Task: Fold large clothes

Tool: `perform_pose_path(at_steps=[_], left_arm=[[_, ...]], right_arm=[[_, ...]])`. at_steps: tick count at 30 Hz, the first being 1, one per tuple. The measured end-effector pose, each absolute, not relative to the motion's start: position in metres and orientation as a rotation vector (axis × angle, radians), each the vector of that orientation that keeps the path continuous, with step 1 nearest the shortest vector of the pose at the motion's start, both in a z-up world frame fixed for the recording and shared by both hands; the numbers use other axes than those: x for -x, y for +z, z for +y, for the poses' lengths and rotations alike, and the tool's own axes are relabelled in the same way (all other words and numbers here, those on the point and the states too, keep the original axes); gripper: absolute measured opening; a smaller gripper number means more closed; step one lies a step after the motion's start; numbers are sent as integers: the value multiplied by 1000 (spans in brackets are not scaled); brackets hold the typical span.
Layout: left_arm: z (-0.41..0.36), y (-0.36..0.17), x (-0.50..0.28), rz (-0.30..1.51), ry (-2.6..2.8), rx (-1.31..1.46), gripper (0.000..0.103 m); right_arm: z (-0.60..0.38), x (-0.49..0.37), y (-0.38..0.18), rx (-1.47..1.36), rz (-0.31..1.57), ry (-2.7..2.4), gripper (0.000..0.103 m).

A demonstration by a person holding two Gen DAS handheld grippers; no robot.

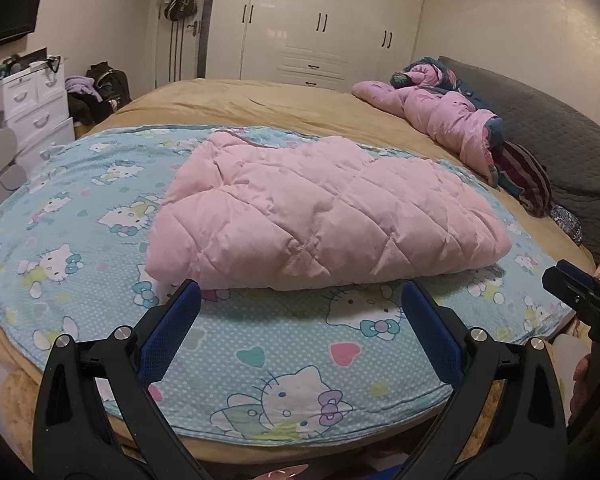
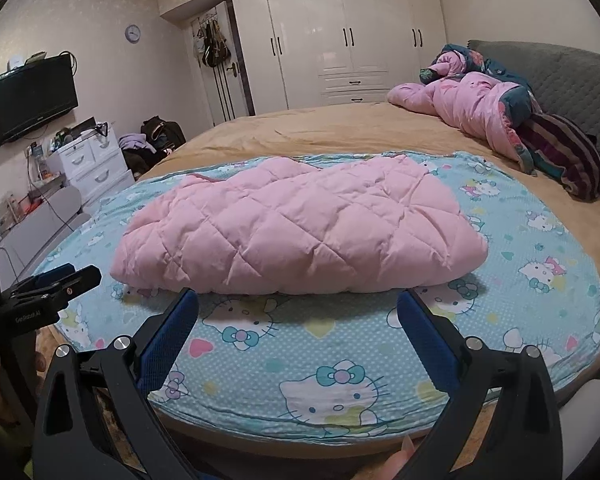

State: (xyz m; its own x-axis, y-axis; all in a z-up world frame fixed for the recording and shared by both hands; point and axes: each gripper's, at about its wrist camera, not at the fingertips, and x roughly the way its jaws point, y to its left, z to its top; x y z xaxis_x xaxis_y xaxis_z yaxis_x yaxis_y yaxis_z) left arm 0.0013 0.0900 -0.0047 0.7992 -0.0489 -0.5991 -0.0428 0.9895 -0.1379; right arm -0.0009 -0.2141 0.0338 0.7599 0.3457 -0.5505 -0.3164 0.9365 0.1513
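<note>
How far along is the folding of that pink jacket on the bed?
Mostly done: the pink jacket lies as a compact folded bundle on the cartoon blanket. Nothing is in hand; the left claw and right claw are open, short of it. Left: perhaps tidying.

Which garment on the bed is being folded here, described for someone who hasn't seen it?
On the bed, find the blue cartoon-cat sheet at the near end. The pink quilted jacket lies folded on it, plain and diamond-stitched, unlike the crumpled floral-lined pink bedding by the headboard.
</note>
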Motion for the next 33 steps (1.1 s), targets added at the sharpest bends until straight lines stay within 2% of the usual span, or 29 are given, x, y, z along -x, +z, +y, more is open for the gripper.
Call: perform_pose_path(at_steps=[33], left_arm=[[94,-2,1,644,18,131,94]], right_arm=[[-212,3,37,-48,600,363,99]])
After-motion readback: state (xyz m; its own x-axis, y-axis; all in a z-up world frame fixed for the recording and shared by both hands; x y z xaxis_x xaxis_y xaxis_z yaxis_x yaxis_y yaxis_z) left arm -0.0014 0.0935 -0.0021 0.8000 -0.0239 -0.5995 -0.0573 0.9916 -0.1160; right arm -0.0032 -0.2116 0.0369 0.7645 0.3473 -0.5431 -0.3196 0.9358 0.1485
